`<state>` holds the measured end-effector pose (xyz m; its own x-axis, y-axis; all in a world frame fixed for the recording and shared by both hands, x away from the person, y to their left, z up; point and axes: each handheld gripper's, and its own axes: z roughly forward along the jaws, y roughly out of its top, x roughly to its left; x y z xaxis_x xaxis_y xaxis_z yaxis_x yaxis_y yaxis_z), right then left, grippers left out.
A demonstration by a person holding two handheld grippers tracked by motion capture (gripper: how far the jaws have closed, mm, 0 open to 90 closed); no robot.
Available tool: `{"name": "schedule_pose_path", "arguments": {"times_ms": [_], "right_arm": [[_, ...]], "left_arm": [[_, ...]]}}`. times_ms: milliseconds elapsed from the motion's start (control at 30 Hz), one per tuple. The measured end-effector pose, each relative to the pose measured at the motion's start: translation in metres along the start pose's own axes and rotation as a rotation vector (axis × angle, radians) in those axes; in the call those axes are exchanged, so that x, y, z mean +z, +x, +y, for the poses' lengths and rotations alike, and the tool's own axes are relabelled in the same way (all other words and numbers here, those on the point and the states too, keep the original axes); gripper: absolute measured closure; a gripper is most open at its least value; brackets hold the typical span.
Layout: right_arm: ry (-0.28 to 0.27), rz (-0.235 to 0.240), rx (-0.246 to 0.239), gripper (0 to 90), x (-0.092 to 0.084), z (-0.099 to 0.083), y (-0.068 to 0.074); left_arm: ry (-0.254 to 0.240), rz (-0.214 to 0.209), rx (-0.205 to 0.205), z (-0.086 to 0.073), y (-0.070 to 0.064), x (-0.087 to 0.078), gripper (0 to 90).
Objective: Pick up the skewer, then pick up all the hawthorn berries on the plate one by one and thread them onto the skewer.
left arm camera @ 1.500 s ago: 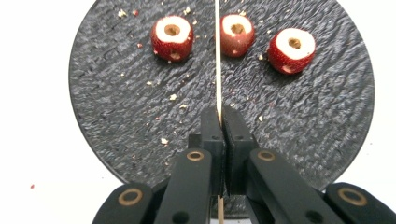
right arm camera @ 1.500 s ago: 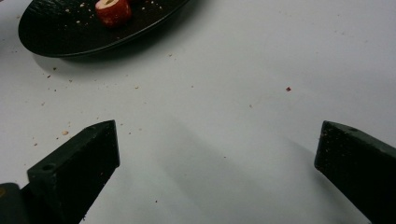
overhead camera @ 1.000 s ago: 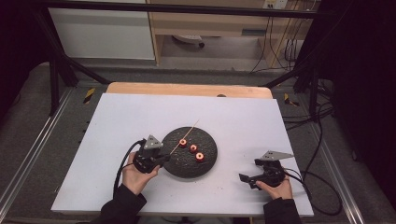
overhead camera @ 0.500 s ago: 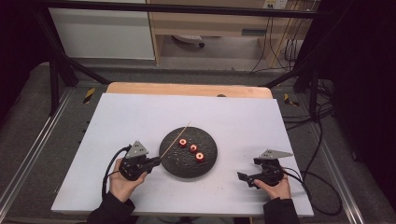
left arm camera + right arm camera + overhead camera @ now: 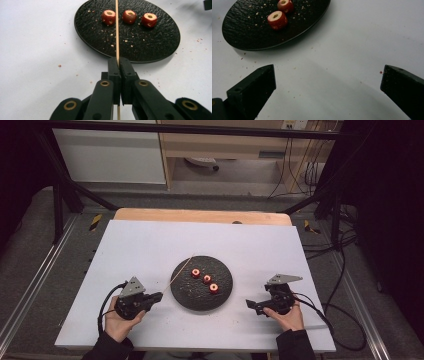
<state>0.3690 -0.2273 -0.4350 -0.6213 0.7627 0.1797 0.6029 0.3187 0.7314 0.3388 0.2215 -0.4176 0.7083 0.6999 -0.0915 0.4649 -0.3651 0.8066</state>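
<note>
A thin wooden skewer (image 5: 117, 27) is pinched by the left gripper (image 5: 159, 296) at the black plate (image 5: 225, 295)'s left edge; the right gripper (image 5: 250, 304) is held spread on bare table (image 5: 150, 245) right of it.

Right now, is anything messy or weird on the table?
Yes: crumbs lie scattered over the black plate and onto the white table. The three red pieces have holes through them.
</note>
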Motion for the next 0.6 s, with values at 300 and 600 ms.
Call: {"name": "schedule_pose_path", "arguments": {"times_ms": [300, 600], "right_arm": [[0.015, -0.009, -0.032, 0.5, 0.011, 0.019, 0.017], [0.053, 0.002, -0.064, 1.9, 0.022, 0.038, 0.031]], "left_arm": [[-0.001, -0.005, 0.002, -0.007, 0.002, -0.002, 88.2], [-0.004, -0.01, -0.005, -0.012, 0.005, -0.003, 88.2]]}}
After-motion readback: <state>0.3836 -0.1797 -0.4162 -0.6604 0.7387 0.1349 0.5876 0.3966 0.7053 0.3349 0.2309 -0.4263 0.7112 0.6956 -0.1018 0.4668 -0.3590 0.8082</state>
